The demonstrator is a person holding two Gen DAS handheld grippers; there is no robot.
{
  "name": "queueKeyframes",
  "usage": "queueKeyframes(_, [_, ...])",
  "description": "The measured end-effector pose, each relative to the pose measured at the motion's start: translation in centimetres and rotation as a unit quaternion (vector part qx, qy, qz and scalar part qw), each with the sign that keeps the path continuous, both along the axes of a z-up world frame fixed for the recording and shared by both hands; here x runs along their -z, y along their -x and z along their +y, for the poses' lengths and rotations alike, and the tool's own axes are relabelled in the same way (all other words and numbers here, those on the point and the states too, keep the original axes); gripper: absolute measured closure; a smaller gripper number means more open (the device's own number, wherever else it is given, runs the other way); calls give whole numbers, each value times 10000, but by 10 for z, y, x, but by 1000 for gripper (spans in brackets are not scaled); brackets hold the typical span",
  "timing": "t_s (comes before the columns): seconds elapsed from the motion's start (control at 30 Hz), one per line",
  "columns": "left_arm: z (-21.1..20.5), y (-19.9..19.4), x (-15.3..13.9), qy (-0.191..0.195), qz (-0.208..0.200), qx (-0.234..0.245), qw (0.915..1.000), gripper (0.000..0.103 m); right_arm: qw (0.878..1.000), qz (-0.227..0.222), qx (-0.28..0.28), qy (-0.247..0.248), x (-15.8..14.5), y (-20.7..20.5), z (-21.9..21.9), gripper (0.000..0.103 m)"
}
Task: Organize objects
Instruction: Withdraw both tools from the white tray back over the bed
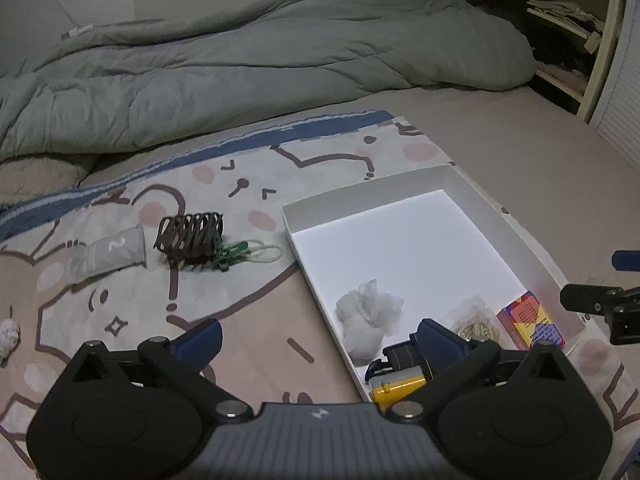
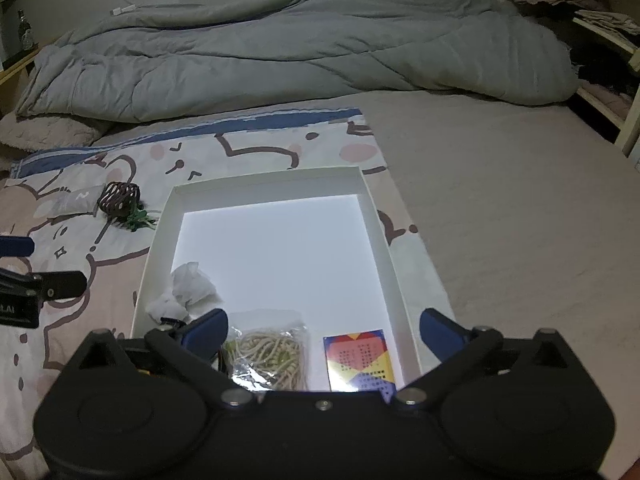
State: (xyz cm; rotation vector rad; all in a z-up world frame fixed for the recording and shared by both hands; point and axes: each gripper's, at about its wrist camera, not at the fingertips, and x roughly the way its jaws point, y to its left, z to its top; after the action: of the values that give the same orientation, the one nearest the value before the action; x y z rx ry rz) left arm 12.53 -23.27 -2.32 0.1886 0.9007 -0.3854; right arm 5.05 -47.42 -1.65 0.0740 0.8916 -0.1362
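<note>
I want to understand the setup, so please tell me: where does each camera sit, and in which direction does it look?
Left wrist: on the left gripper, looking down over the patterned mat at the brown woven holder; its open blue-tipped fingers show, plus the right gripper at the frame's right edge.
Right wrist: on the right gripper, looking down into the white cardboard box; open fingers show.
Shared: box, crumpled white tissue, colourful card pack, grey duvet.

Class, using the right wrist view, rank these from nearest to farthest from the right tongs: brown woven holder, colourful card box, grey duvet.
1. Colourful card box, in the white tray, between the tongs.
2. Brown woven holder, left, on the patterned mat.
3. Grey duvet, across the back.
</note>
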Motion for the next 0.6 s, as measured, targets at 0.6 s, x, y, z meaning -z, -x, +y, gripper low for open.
queueKeyframes(0.6, [17,2,-3,252,-45,-84,9996,0,10000,-81,52,4,-5,1,15,0])
